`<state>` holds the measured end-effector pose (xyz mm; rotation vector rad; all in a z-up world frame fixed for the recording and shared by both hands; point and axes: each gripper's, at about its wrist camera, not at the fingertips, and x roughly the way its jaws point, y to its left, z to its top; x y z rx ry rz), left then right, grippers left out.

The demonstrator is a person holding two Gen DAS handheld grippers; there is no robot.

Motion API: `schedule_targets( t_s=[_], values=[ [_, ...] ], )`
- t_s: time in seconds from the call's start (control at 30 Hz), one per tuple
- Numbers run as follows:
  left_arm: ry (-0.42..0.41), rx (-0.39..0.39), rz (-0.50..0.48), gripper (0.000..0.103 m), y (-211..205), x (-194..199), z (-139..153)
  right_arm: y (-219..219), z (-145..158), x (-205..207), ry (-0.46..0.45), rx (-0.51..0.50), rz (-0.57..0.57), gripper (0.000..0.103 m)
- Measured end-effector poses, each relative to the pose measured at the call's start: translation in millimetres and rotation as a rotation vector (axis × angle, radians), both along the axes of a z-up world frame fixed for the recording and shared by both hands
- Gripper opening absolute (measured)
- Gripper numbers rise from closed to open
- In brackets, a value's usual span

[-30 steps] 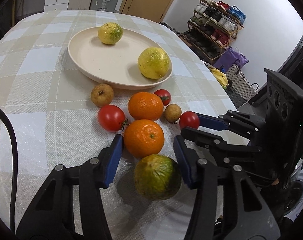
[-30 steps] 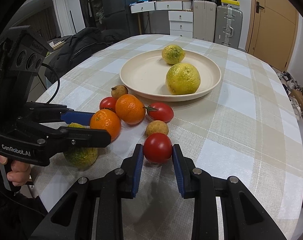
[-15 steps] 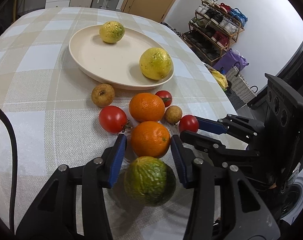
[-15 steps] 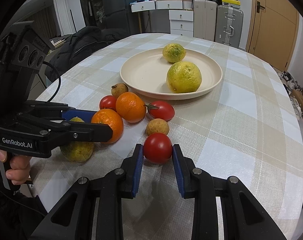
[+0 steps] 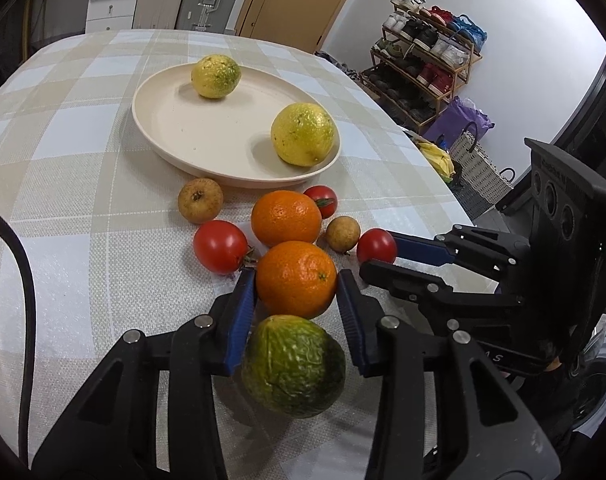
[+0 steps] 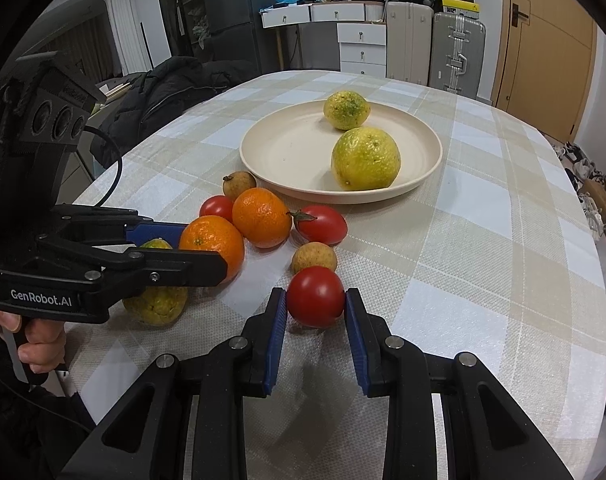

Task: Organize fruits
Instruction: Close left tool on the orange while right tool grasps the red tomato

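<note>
Orange peel fills my left view: the left hand-held gripper (image 5: 296,290) has just been closing, and its blue pads (image 5: 243,304) now sit at both flanks of the near orange (image 5: 296,279), touching or all but touching it. I can't confirm real squeeze yet. The orange sits on the checked surface (image 5: 83,216), with the wrinkled green-yellow citrus (image 5: 293,365) right below it between my finger bases, and a second orange (image 5: 285,217) just beyond. Handling guess: firm, fairly heavy for its size, waxy skin, round, so it can roll out. Grip across the widest part, pads level, moderate force. Green citrus looks soft and shrivelled; don't lean on it during the lift. A tomato (image 5: 219,246) is close by the left pad, stem toward it; watch for a nudge.

Right view: the right hand-held gripper (image 6: 315,300) is pinching the red tomato (image 6: 316,297), pads on both sides at mid-height, tomato still resting on the surface. Thin glossy skin, soft flesh, light. Keep it gentle, no more closing. A small brown fruit (image 6: 314,257) sits just behind it, nearly touching. The cream plate (image 6: 271,168) lies further back, holding two yellow-green citrus (image 6: 365,159), with bare room on its left half. From here my left gripper shows side-on, around the orange.
</note>
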<state>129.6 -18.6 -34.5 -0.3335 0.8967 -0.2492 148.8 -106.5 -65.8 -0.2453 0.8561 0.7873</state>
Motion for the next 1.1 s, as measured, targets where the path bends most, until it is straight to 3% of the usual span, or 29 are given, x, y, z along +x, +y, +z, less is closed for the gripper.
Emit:
schedule_targets(
  t_s=[0.67,1.1],
  values=[
    [-0.119,0.028,0.022,0.037,14,-18,35,-13,19,0,-0.067,0.094,-0.050,0.030],
    [-0.157,0.058,0.067,0.037,29,-24,42,-17,26,2,-0.084,0.139,-0.084,0.030]
  ],
)
